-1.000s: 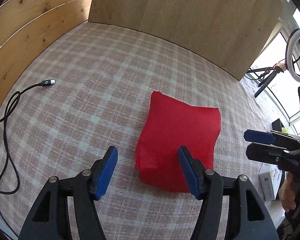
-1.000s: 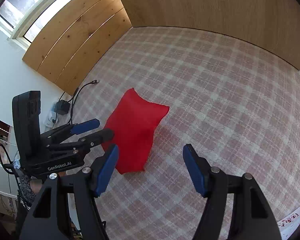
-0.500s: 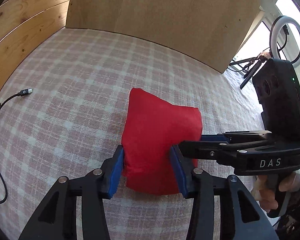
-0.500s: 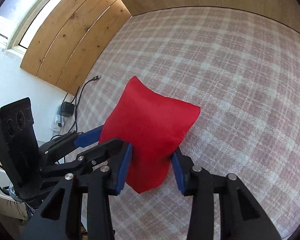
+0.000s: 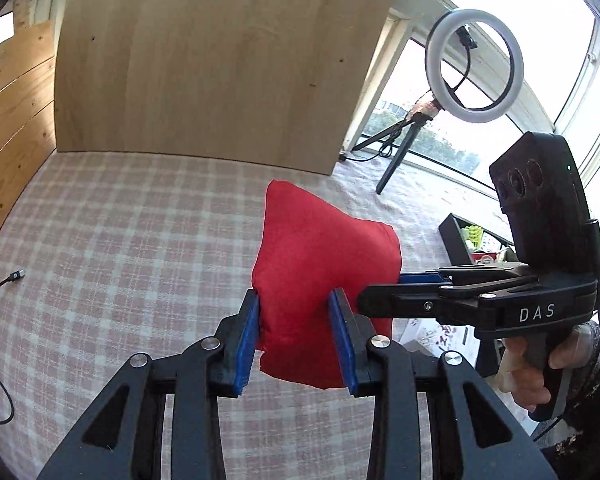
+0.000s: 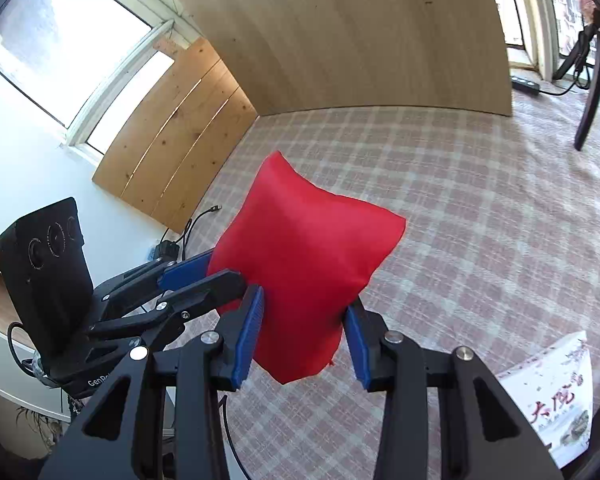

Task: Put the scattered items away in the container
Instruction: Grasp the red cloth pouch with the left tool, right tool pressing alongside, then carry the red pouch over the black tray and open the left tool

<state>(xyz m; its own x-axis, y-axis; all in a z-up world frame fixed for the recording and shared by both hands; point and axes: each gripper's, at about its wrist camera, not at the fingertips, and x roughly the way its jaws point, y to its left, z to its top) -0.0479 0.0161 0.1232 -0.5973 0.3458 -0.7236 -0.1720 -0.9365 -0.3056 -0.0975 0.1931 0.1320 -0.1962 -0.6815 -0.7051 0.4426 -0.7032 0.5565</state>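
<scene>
Jaws on both sides clamped the red cloth bag (image 5: pixel 324 264): left gripper (image 5: pixel 296 340) and right gripper (image 6: pixel 304 336) pinched its near edge, sharing the floppy load, lifting it above the checked counter (image 5: pixel 120 240), probably toward the container.

Both tools (image 5: pixel 296 338) (image 6: pixel 306 342) clamped — level

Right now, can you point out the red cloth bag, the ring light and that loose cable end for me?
red cloth bag (image 5: pixel 324 256), left wrist view, middle of its puffed front face.
ring light (image 5: pixel 432 62), left wrist view, left side of the white ring.
cable end (image 5: pixel 15 276), left wrist view, metal plug tip lying on the checked cloth.
</scene>
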